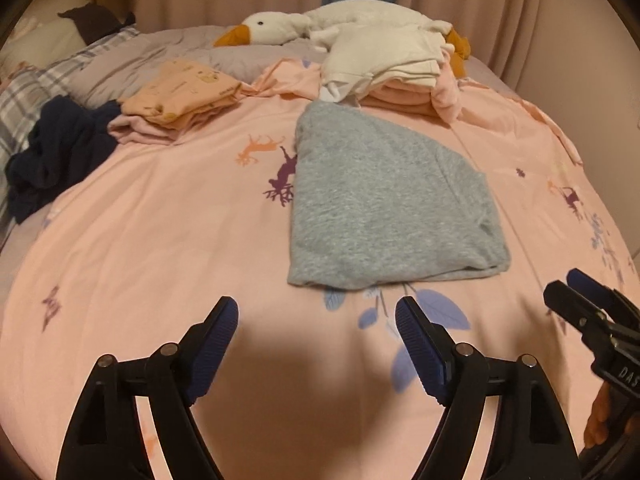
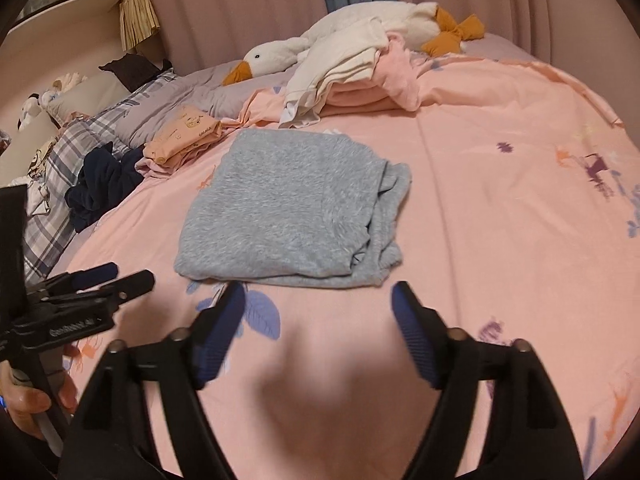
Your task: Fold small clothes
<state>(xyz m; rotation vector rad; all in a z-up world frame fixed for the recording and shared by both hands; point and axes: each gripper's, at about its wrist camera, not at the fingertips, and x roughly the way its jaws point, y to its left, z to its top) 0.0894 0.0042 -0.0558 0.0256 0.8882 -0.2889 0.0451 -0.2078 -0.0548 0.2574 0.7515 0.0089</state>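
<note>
Folded grey garment (image 1: 384, 200) on pink sheet (image 1: 160, 240), both hand-held grippers apart.

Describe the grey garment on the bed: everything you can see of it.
The grey garment is a heathered, soft knit-looking piece, folded into a rough rectangle with stacked layers showing along its right edge and near corner. It lies flat on the pink printed bedsheet, partly covering a purple deer print. Its far edge reaches close to a pile of white and pink clothes. Both tongs are open, short of its near edge, not touching it.
</note>
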